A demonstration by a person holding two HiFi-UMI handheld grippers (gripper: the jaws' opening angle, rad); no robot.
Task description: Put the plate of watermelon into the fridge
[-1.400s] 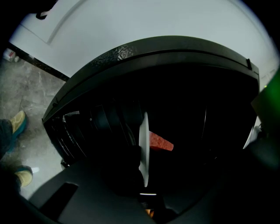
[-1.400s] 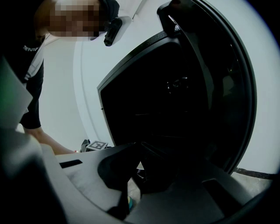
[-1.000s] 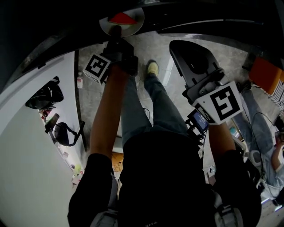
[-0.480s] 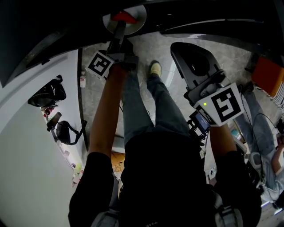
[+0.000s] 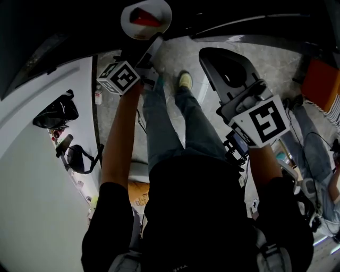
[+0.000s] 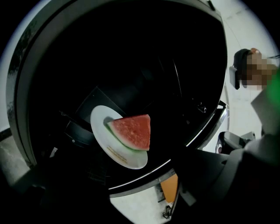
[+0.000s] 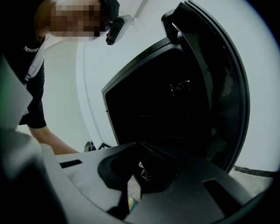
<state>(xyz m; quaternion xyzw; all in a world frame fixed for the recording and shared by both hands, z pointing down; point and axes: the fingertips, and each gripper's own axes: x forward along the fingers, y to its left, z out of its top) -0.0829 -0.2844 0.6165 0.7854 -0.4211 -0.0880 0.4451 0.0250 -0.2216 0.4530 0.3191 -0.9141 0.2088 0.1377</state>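
Observation:
A white plate (image 6: 101, 131) with a red watermelon wedge (image 6: 131, 131) lies on a dark shelf inside the black fridge (image 6: 131, 52). My left gripper (image 6: 127, 177) is just short of the plate. Its jaws are opening wide, and nothing is between them. In the head view the plate (image 5: 162, 13) and wedge (image 5: 144, 17) sit at the top, past my left gripper (image 5: 151, 48). My right gripper (image 5: 228, 74) hangs to the right over the floor, away from the plate. In the right gripper view its fingertips (image 7: 139, 175) meet with nothing held.
The fridge opening has a chrome edge (image 6: 205, 131). Dark bags (image 5: 53, 114) hang on the white surface at left. My legs and a shoe (image 5: 184, 81) stand on the tiled floor below. An orange object (image 5: 321, 87) is at the far right.
The left gripper's jaws have let go of the plate's rim and spread apart. The gripper has drawn back a little to the left, and the plate stays on the shelf.

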